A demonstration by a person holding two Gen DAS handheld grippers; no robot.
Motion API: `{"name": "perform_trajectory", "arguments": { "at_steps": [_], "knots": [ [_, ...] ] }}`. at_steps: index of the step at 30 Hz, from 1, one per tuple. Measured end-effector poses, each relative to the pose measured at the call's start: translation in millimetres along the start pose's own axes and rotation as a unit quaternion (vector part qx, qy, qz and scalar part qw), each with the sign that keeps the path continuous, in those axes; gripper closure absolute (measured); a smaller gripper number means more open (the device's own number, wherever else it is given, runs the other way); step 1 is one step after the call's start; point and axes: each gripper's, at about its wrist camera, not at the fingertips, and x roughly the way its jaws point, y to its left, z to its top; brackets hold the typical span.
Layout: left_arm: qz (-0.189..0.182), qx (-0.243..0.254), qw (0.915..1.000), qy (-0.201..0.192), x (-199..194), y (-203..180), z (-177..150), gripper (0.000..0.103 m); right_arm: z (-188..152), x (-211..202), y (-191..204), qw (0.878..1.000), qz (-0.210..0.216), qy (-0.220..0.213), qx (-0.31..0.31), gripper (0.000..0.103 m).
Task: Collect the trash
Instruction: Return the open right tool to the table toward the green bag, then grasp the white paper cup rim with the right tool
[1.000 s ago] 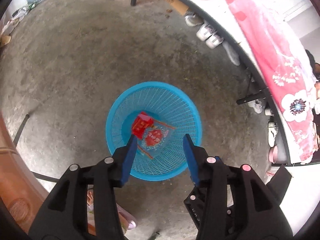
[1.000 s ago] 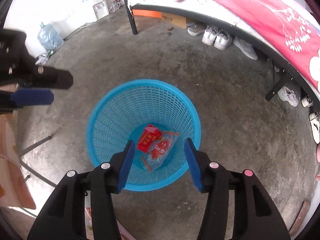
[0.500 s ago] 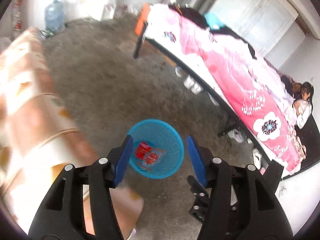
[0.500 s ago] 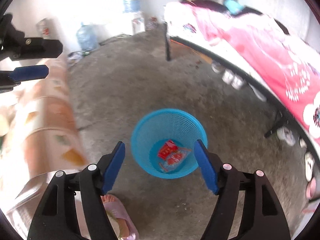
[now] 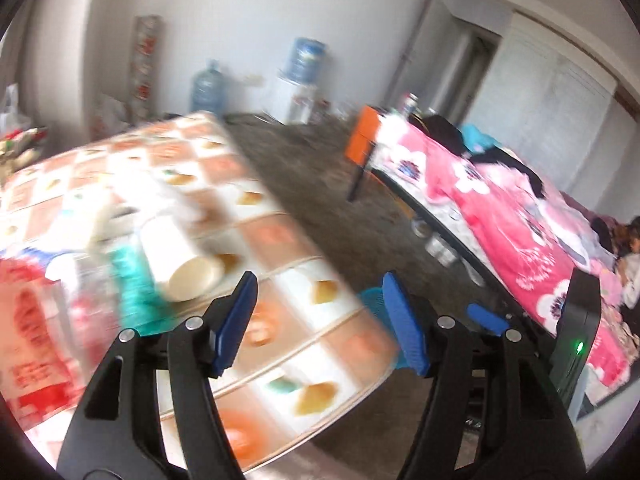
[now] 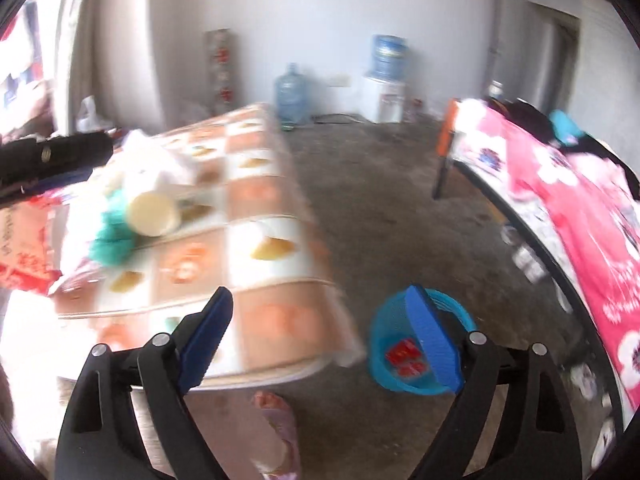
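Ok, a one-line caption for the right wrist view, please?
Right gripper, empty, jaws opening, faces a patterned table with a tipped paper cup; blue basket holds red wrappers.

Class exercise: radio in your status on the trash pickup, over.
Both hand-held grippers opening, nothing between fingers. Red wrappers in blue basket. Paper cup on table. Path unobstructed.

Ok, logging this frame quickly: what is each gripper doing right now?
Left gripper: jaws opening, nothing between them.
Right gripper: jaws opening wide, nothing held.
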Motion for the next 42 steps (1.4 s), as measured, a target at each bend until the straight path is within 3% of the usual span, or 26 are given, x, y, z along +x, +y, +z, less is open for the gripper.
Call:
{"name": "perform_trajectory", "arguments": {
  "at_steps": [4, 8, 13, 15, 18, 25, 29, 32, 36, 42],
  "knots": [
    [0.049, -0.027, 0.9978, -0.035, -43.1, 47.0, -19.4, 0.042, 6.1, -0.4, 48.9, 0.999, 0.034, -0.005, -0.028, 0.006],
    [0.107, -0.044, 0.9909, -0.069, -84.8, 90.7, -42.7, 0.042, 8.4, 1.6, 93.7, 0.996, 0.068, -0.02, -0.057, 0.006],
    [0.164, -0.073, 0.9791, -0.096, -122.9, 136.3, -66.4, 0.042, 14.3, 15.9, 134.0, 0.987, 0.151, 0.001, -0.062, 0.006],
    [0.17, -0.081, 0.9766, -0.103, -129.9, 148.5, -67.3, 0.042, 20.5, 26.1, 141.7, 0.982, 0.181, 0.008, -0.053, 0.006],
    [0.154, -0.089, 0.9775, -0.114, -132.1, 156.5, -66.2, 0.042, 28.8, 35.6, 149.5, 0.982, 0.186, 0.012, -0.038, 0.006],
    [0.14, -0.074, 0.9836, -0.087, -92.6, 142.4, -66.4, 0.042, 41.7, 55.6, 147.3, 0.984, 0.175, 0.01, -0.014, 0.006],
    [0.138, -0.056, 0.9866, -0.066, -62.7, 132.1, -64.4, 0.049, 44.7, 69.3, 138.6, 0.986, 0.168, 0.015, -0.01, 0.01],
    [0.129, -0.052, 0.9891, -0.048, -37.8, 129.1, -63.3, 0.054, 48.6, 81.2, 130.5, 0.984, 0.174, 0.025, 0.002, 0.013],
    [0.134, -0.033, 0.9901, -0.023, -1.5, 123.9, -63.0, 0.054, 58.9, 97.9, 121.8, 0.98, 0.196, 0.035, 0.014, 0.015],
    [0.154, -0.003, 0.988, 0.008, 44.1, 117.5, -61.0, 0.054, 74.7, 126.0, 120.5, 0.976, 0.212, 0.044, 0.005, 0.033]
  ]
}}
